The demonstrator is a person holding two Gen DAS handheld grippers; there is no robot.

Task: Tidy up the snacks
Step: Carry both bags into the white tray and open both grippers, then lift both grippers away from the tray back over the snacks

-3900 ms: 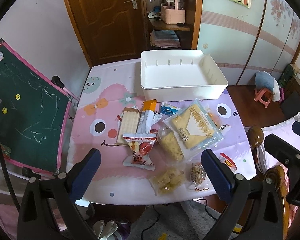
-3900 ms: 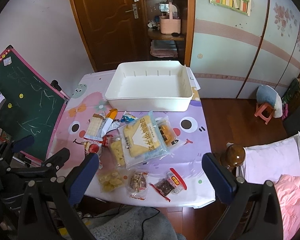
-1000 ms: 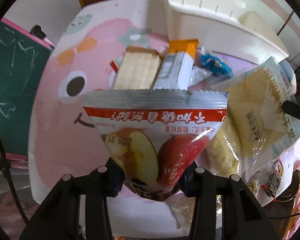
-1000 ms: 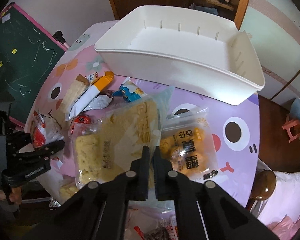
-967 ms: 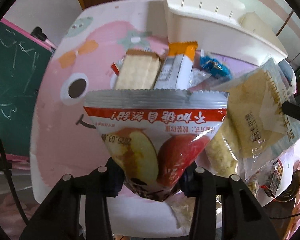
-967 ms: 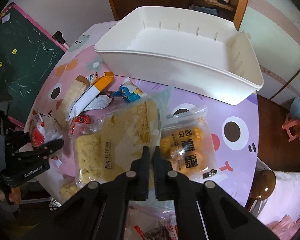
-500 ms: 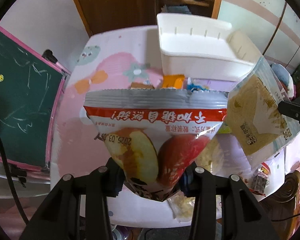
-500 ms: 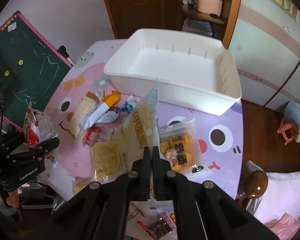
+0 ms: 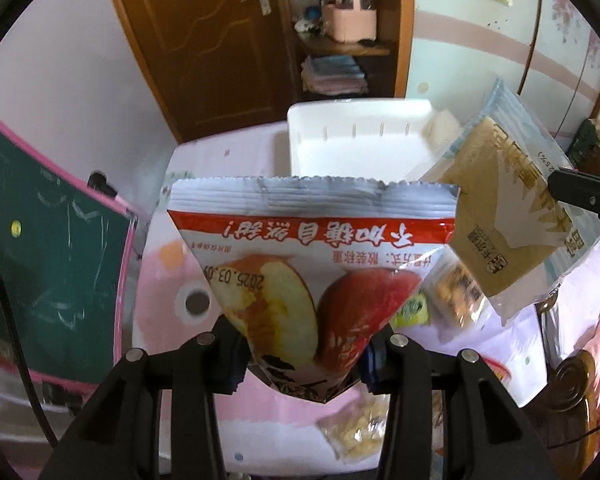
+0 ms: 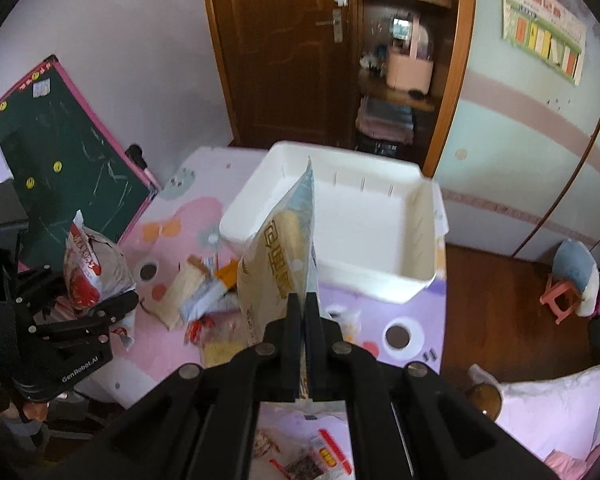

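While my left gripper (image 9: 304, 354) clamps the red-and-silver apple-print pouch (image 9: 308, 264), my right gripper (image 10: 303, 312) pinches the clear bag of beige cakes (image 10: 278, 256) above loose snack packets (image 10: 196, 292); the empty white plastic bin (image 10: 380, 280) sits at twelve o'clock on the pink cartoon tablecloth (image 10: 172, 340).

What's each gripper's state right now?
Left gripper: shut on the apple snack bag.
Right gripper: shut on the clear cracker pack.

Behind the table (image 10: 420, 312) with its pink cartoon cloth: a brown wooden door (image 10: 284, 48), corner shelves (image 10: 400, 92) with a pink caddy (image 10: 408, 68), pale blue wardrobe doors (image 10: 532, 128), a green chalkboard (image 10: 64, 168) at left, wooden floor (image 10: 496, 292).
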